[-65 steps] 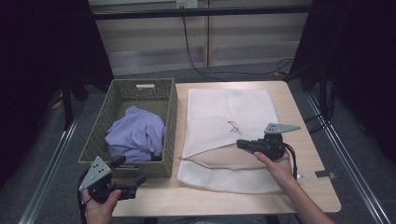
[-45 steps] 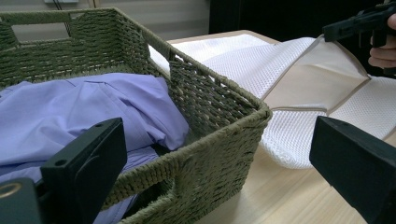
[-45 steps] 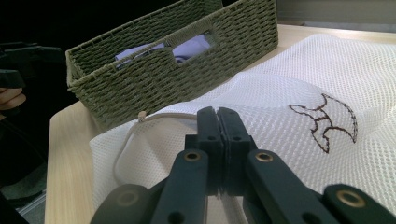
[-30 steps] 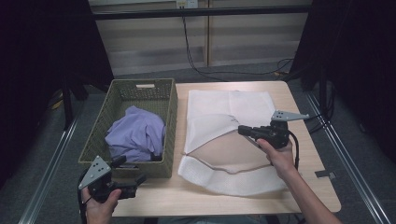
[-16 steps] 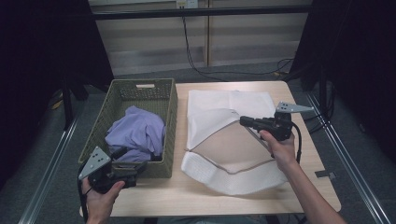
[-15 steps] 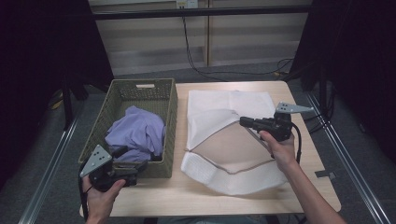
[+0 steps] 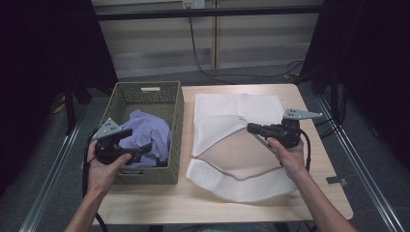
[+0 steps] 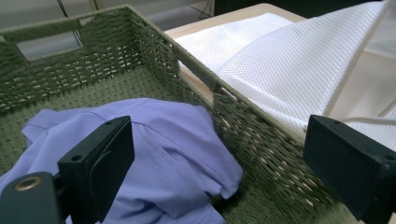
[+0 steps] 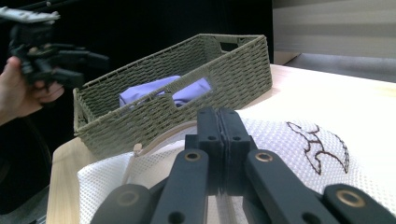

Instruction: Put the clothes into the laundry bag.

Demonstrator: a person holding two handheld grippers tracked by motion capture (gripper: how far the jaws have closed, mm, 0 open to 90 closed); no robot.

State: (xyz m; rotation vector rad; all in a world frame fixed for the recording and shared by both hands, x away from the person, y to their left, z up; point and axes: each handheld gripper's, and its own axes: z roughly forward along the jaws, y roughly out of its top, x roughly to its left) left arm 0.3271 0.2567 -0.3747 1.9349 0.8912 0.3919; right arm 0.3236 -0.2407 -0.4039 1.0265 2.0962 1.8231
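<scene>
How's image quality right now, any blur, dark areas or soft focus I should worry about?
High view: table evenly lit, surroundings black, slightly soft. Left gripper view: sharp on the basket weave and purple cloth. Right gripper view: the near tool slightly soft, background at left very dark.

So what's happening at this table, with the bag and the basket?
A person works with a gripper in each hand. The right gripper, shut on the white mesh bag, holds its top layer up so the bag gapes open. The left gripper, jaws open, hovers over the purple shirt in the green woven basket.
</scene>
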